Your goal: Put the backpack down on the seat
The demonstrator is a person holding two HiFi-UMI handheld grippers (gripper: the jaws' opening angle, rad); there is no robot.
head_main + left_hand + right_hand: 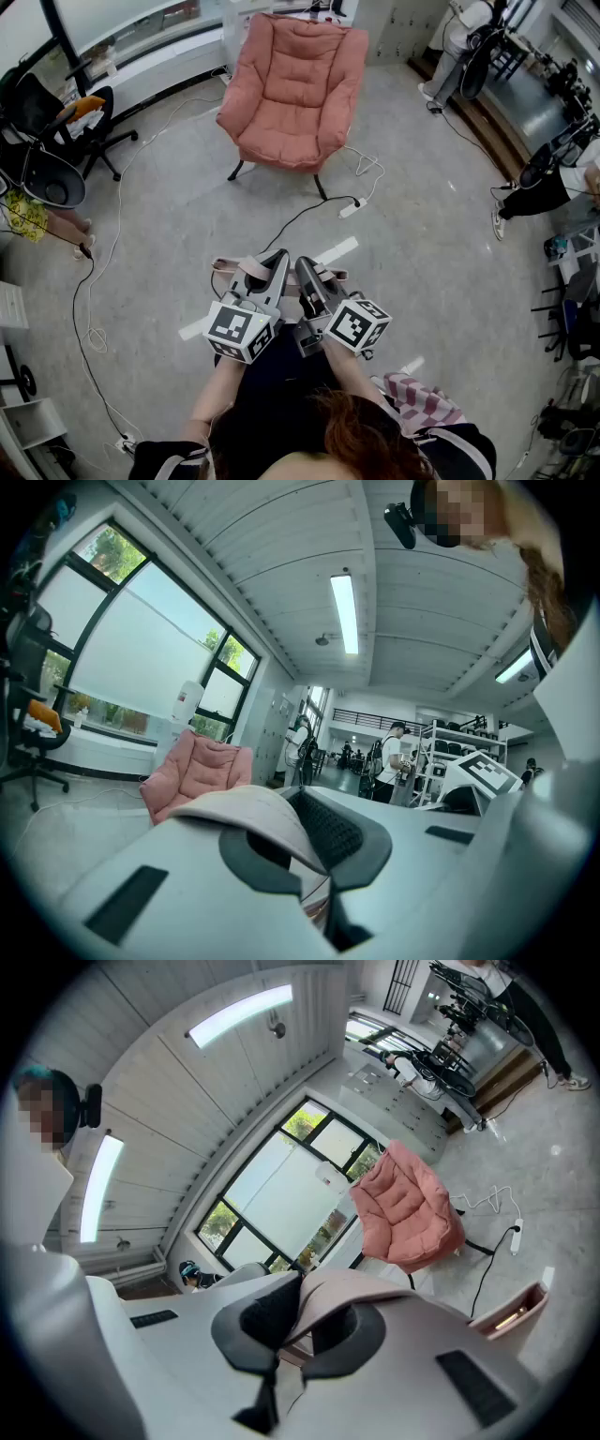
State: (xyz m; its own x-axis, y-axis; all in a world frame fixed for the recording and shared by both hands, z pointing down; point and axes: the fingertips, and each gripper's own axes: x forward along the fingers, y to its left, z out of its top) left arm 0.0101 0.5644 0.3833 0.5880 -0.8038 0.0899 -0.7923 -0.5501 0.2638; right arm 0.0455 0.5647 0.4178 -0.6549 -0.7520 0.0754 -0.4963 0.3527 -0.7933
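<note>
left gripper point(277, 262) and right gripper point(306, 272), side by side, each pinch a pale strap point(248, 808) of the backpack point(242, 274) i carry, while the pink seat point(295, 94) stands straight ahead, well apart across the floor point(422, 234).

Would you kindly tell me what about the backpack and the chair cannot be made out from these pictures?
- Backpack: the head view shows only straps; the body is hidden under the left tongs, the right tongs and the person's arms.
- Both gripper views: each tongs' own bulk hides everything below the clamped strap.
- Chair: in the head view, the seat hides its underside and any rear legs.
</note>
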